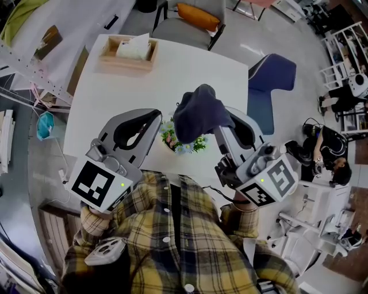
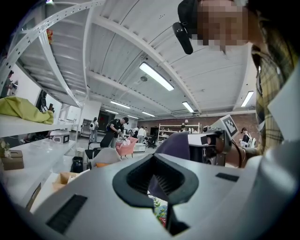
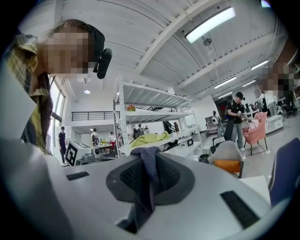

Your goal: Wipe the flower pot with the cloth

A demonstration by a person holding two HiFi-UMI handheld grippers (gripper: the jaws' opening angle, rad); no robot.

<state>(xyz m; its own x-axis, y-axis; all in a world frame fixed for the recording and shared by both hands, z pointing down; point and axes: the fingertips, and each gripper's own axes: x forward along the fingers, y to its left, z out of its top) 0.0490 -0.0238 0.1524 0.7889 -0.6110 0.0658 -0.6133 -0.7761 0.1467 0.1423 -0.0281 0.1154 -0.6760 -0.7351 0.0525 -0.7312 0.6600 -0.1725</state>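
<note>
Two grippers in view, one cloth, one flower pot. L gripper (image 1: 156, 127) is level w/ jaws fully together. In its own view (image 2: 157, 158) nothing sits between the pads, so it's empty. Its tip is just beside the flower pot (image 1: 183, 144), but I can't tell if they touch.

R gripper (image 1: 225, 127) is clamped on the cloth (image 1: 198, 112). In the R gripper view (image 3: 147, 157) the dark blue fabric (image 3: 145, 178) is pinched between the jaws and hangs down through them.

From the head cam the cloth is bunched over the top of the pot, covering most of it. Only small blue, pink and green flowers show below, and the L gripper view catches a bit of them (image 2: 160, 211) under the cloth (image 2: 173, 145).

The pot stands near the near edge of the white table (image 1: 190, 69), between the two grippers. There's one wooden tissue box (image 1: 127, 53) at the far L corner, well apart from the pot. Two chairs are by the table: one grey chair w/ orange cushion (image 1: 195, 17) and one blue chair (image 1: 270, 86).
</note>
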